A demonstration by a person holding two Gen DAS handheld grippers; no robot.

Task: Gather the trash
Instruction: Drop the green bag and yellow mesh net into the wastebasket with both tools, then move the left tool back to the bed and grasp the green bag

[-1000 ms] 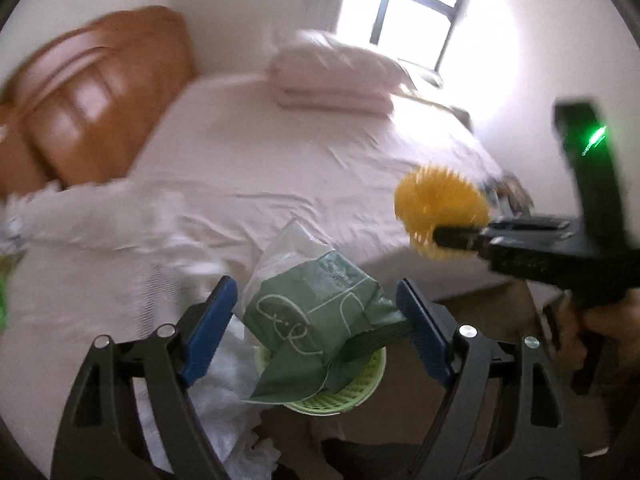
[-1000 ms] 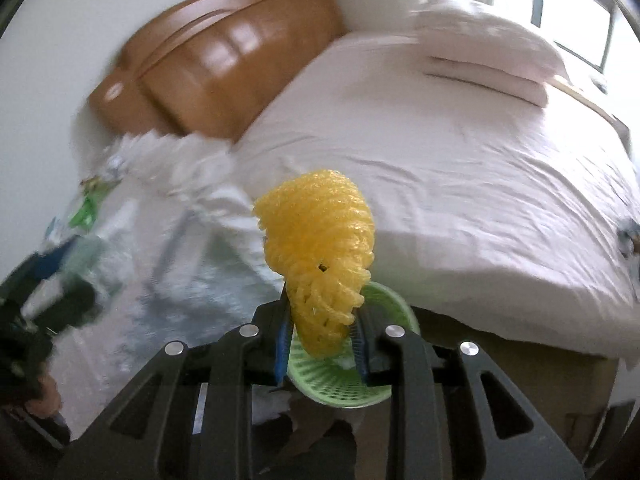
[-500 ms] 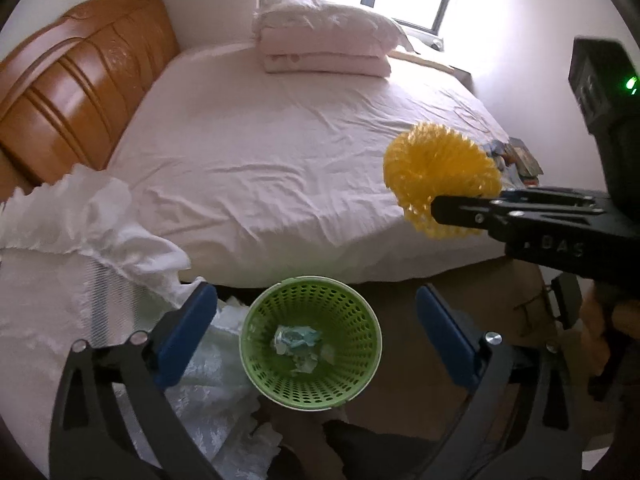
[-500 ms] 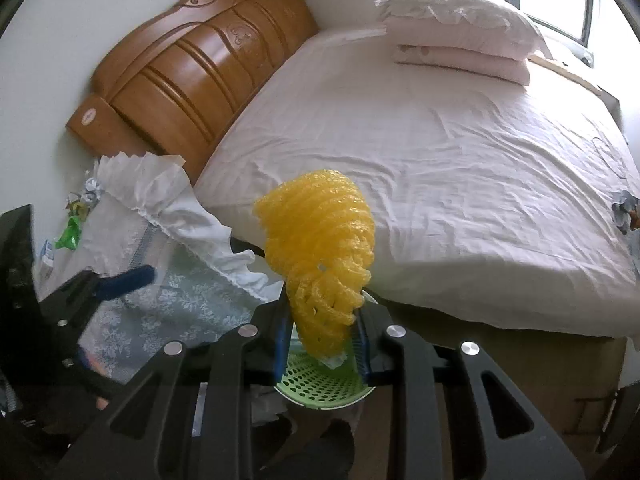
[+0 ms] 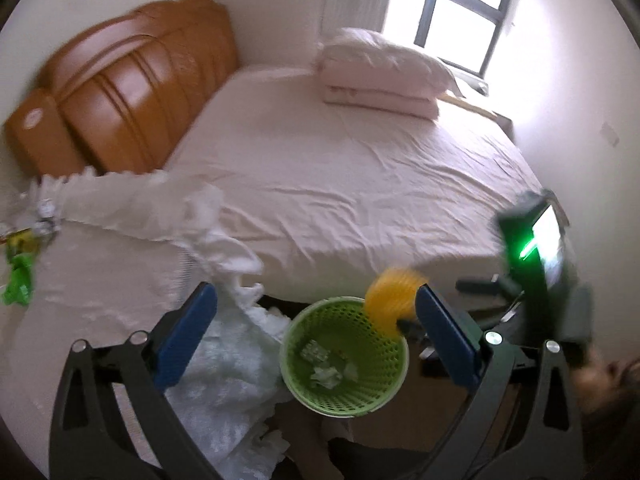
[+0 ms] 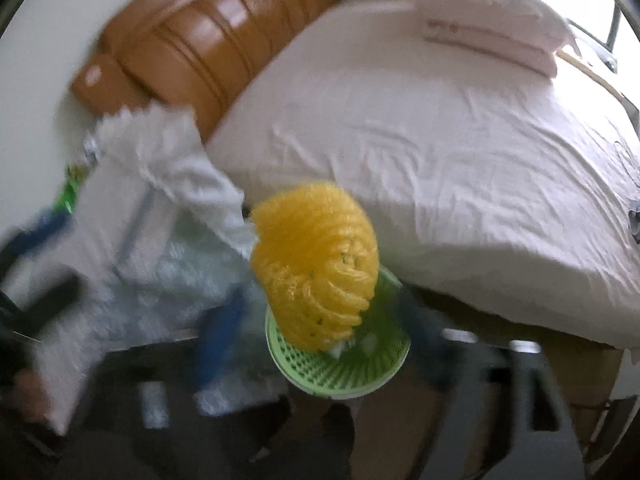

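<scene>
Down by the foot of the bed, the round green perforated plastic wastebasket [image 5: 346,360] stands on the floor, with a few crumpled scraps of pale paper [image 5: 326,368] lying in its bottom. The left gripper [image 5: 316,334] hangs above it with its blue-padded jaws spread wide and nothing between them; the basket shows in the gap.

Over the basket's far right rim sits the yellow foam fruit-net sleeve [image 6: 316,268], a ribbed, rounded bundle. From the right wrist view it covers the basket's upper left part, and the basket's green mesh [image 6: 360,368] shows below it. The right gripper [image 6: 320,332] is badly blurred there; its blue pads stand well out on either side of the net, and its jaws are opening, with the net between them but not pressed by them. Whether the net touches the basket rim cannot be told.

Left of the basket, a white frilled cloth [image 5: 152,208] drapes over a low stand. Behind lie the pink-sheeted bed [image 5: 360,184], its orange-brown wooden headboard [image 5: 132,88] and folded pink bedding [image 5: 380,72].
</scene>
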